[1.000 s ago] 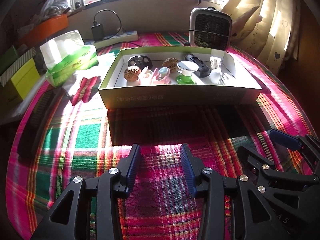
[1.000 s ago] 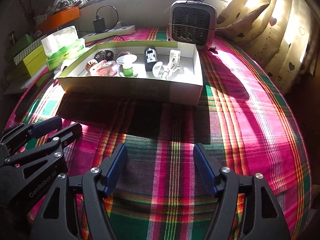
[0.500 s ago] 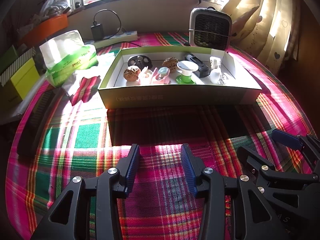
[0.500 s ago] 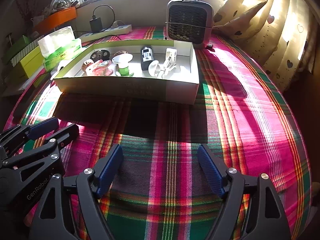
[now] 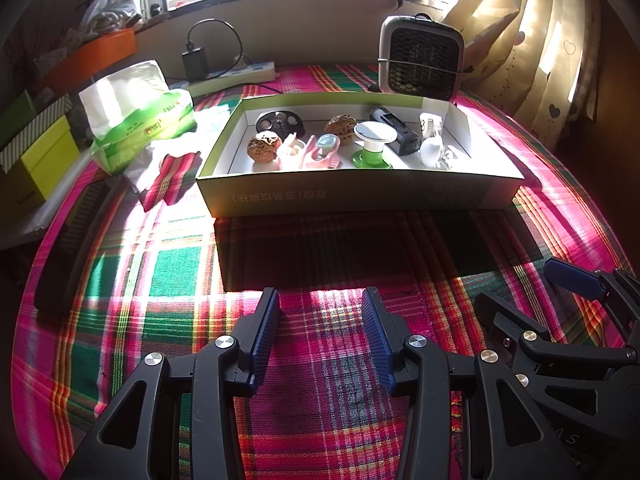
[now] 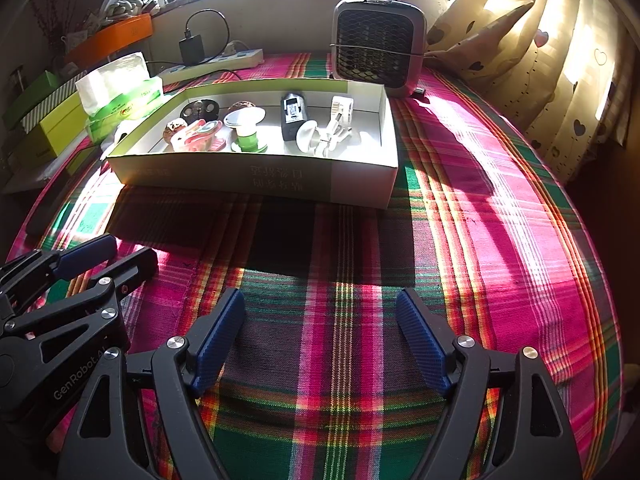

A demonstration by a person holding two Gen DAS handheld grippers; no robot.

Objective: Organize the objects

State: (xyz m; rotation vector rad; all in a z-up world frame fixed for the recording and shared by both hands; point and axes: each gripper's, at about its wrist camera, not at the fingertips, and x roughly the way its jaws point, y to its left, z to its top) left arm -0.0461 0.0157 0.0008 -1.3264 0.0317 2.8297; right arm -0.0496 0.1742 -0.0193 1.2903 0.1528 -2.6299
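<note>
My left tool [image 5: 320, 336] stands released with nothing between its blue pads, and my right tool [image 6: 320, 340] is also released; its jaws have just been opening wider, with only cloth under them. I hold both low over the plaid cloth [image 6: 500, 240] of the tabletop, well apart from the box, I think to be ready for a next pick. The cardboard box [image 5: 360, 194] already holds the small things: two walnuts [image 5: 262, 148], a pink toy [image 5: 308, 154], a green and white spool [image 5: 374, 144], a black device [image 5: 394, 130] and a white gadget [image 5: 432, 144]. They lie in a loose row, so the sorting seems nearly finished. Beside the box is a tissue pack [image 5: 140, 116], behind it a small heater [image 5: 420, 60].
</note>
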